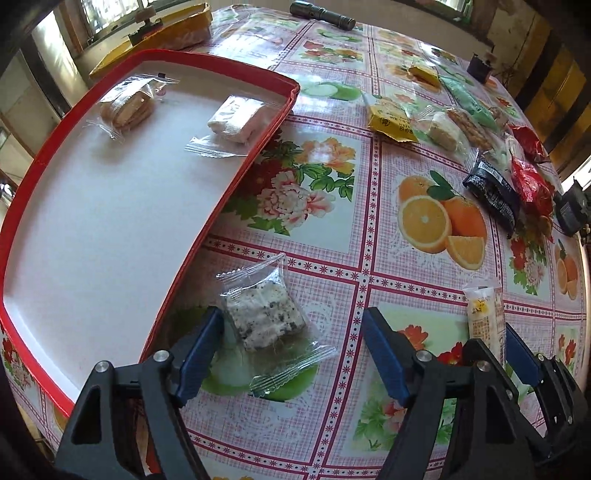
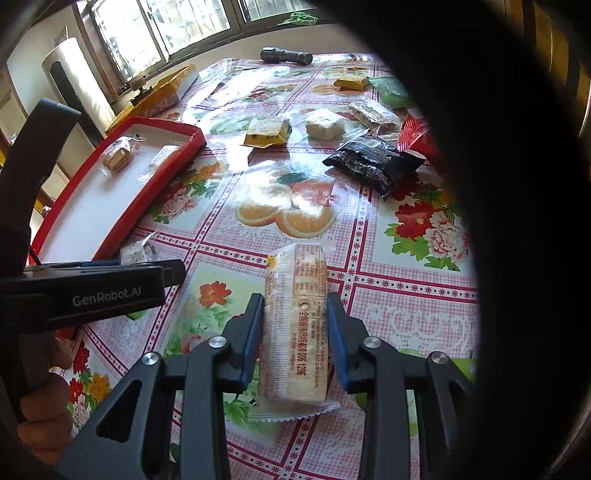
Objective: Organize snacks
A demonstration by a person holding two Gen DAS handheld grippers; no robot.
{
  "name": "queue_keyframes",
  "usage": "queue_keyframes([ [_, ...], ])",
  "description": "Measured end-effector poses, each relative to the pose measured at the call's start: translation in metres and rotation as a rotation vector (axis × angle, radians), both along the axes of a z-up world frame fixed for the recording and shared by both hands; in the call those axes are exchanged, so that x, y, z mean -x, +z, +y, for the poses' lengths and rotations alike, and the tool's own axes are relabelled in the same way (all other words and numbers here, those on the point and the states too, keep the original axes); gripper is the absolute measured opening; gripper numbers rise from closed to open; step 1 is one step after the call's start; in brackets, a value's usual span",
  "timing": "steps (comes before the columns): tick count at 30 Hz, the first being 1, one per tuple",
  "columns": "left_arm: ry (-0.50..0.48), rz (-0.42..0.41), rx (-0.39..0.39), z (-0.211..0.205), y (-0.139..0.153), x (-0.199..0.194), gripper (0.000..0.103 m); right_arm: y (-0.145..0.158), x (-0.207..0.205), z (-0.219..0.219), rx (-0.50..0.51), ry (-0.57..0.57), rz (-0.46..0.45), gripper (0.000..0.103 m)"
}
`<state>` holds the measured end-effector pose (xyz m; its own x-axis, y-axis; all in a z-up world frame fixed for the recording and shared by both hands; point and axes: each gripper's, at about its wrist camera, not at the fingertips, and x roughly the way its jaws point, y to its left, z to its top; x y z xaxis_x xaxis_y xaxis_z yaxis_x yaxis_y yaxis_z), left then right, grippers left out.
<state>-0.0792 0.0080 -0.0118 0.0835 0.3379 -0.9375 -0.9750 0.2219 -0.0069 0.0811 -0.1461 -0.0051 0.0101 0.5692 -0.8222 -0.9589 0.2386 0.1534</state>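
A red-rimmed white tray point(image 1: 236, 173) lies at the left with a wrapped biscuit pack point(image 1: 127, 107) and a white wrapped snack point(image 1: 236, 118) in it. My left gripper point(image 1: 295, 321) is open around a speckled white snack in a clear wrapper point(image 1: 264, 314) on the tablecloth beside the tray; the left pad is close to it. My right gripper point(image 2: 295, 306) has both pads against a long cream wafer pack point(image 2: 295, 321) that lies on the table. That pack also shows in the left wrist view point(image 1: 484, 314). The tray shows in the right wrist view point(image 2: 122, 221).
Loose snacks lie at the far right: a yellow pack point(image 1: 389, 122), a white cake point(image 1: 441, 131), a green pack point(image 1: 467, 99), a black pack point(image 1: 491, 188), red packs point(image 1: 532, 177). A black torch point(image 1: 321, 13) and a yellow box point(image 1: 173, 33) sit at the back. A dark blur hides the right wrist view's right side.
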Motion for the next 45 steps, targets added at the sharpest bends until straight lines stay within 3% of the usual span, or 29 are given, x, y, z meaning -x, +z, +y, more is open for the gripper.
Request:
queue_keyframes([
  [5,-0.037,-0.016,-0.065,-0.013,0.001,0.004,0.076,0.000,0.005,-0.002,-0.006,-0.006,-0.050,0.035],
  [8,-0.081,-0.026,-0.087,-0.029,0.010,0.007,0.032,0.000,0.006,-0.003,-0.008,-0.009,-0.062,0.035],
  [31,-0.198,-0.090,-0.123,-0.041,0.016,0.014,0.031,0.009,0.001,-0.013,-0.040,-0.059,-0.061,0.035],
  [45,-0.212,-0.135,-0.204,-0.040,0.056,0.036,0.031,0.037,0.027,-0.001,-0.086,-0.014,-0.090,0.035],
])
